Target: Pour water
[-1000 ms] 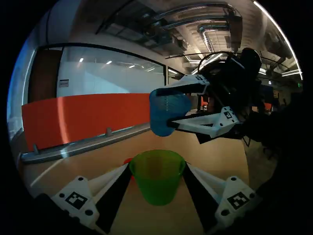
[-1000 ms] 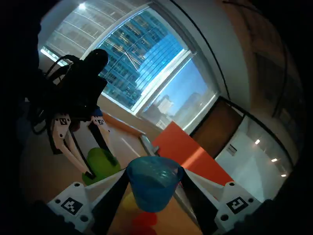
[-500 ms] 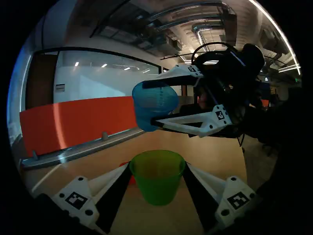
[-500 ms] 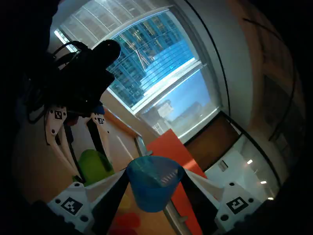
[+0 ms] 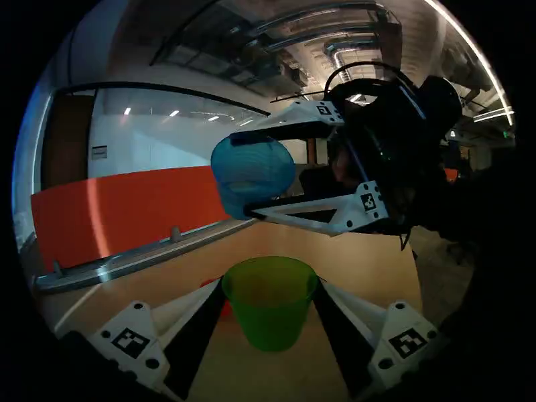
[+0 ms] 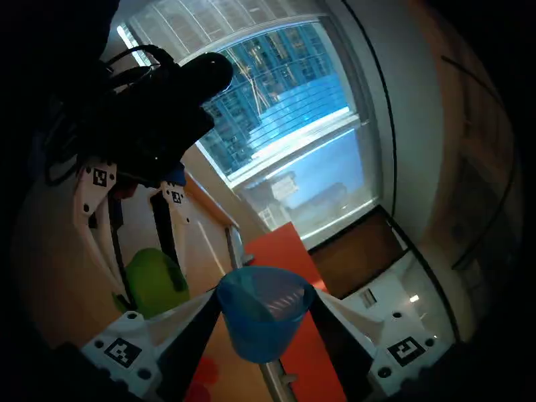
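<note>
Right tool (image 5: 240, 175) clamps the blue cup (image 5: 253, 164), tipped sideways above the green cup (image 5: 269, 315) clamped in the left tool (image 5: 269, 285); pouring seems underway, though I cannot make out water.

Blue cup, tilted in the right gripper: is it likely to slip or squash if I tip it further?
Probably light and slightly flexible: the blue cup looks like thin, translucent plastic, so a hard squeeze may dent it. Its smooth-looking walls taper, so it might slide between the right gripper's fingers when tipped further.
</note>
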